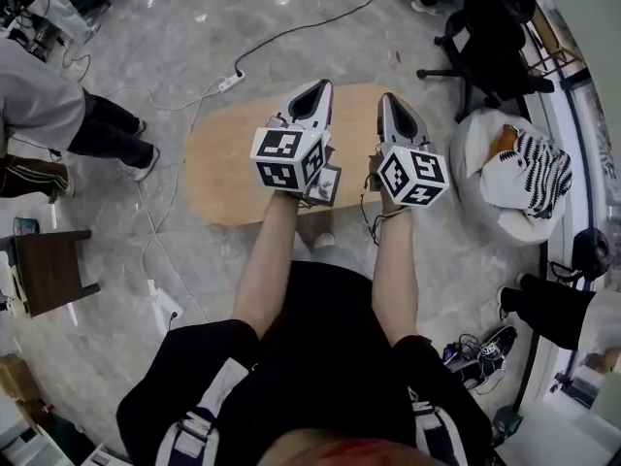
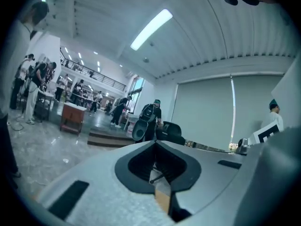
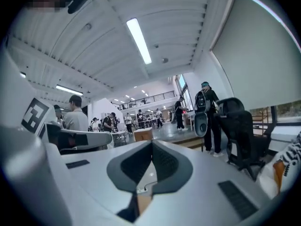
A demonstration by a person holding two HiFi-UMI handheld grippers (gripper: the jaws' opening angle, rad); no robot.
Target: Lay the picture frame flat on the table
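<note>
A small dark picture frame (image 1: 326,184) shows at the near edge of the oval wooden table (image 1: 228,168), just under my left gripper's marker cube; whether it stands or lies flat I cannot tell. My left gripper (image 1: 318,87) is held above the table with its jaws shut and nothing between them. My right gripper (image 1: 388,98) hovers beside it, also shut and holding nothing. In the left gripper view the left gripper (image 2: 155,144) points out level across the room, its tips together. The right gripper (image 3: 152,142) looks the same in its own view. Neither gripper view shows the frame.
A white seat with a striped cloth (image 1: 505,173) stands right of the table, and a black office chair (image 1: 485,37) behind it. A power strip with cable (image 1: 230,83) lies on the floor beyond the table. A brown stool (image 1: 44,265) and a person (image 1: 39,105) are at left.
</note>
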